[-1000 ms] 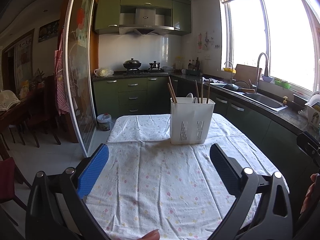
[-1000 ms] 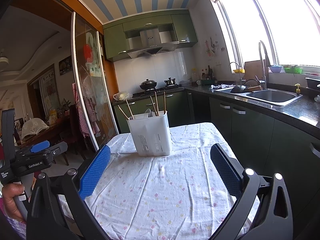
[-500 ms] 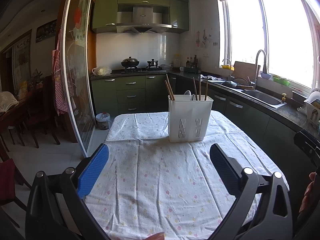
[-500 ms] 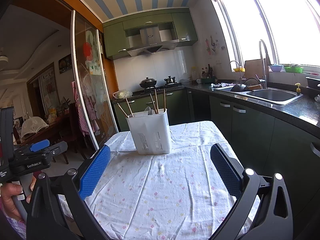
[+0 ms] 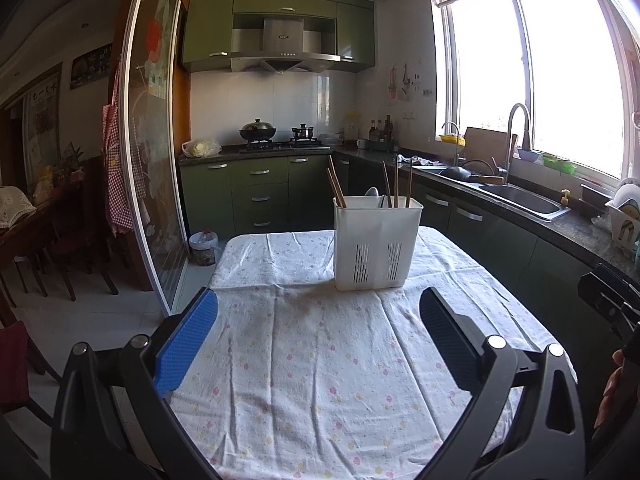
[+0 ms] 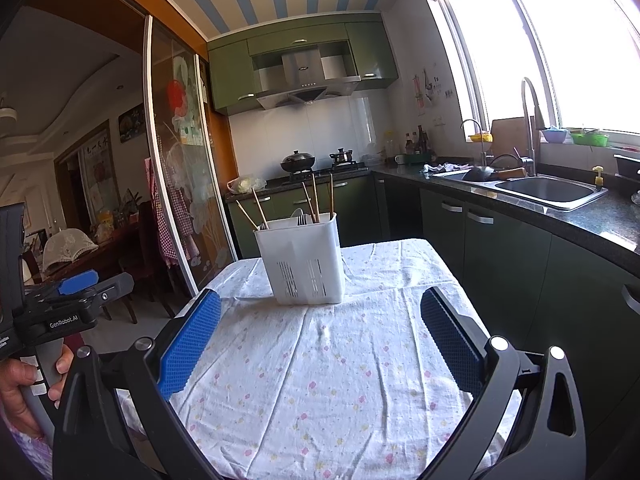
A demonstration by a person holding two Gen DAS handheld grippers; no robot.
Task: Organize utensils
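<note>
white slotted plastic utensil caddy (image 5: 376,246) sits centre frame on the floral tablecloth (image 5: 320,360) w/ wooden chopsticks (image 5: 394,186) & spoons already inside, left gripper (image 5: 318,336) & right gripper (image 6: 320,336) both spread wide, empty, so task looks near done.

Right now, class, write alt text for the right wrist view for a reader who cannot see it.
A white utensil holder with chopsticks standing in it sits on a floral tablecloth, ahead of the open, empty right gripper. The hand-held left gripper shows at left; green kitchen cabinets and a sink at right.
</note>
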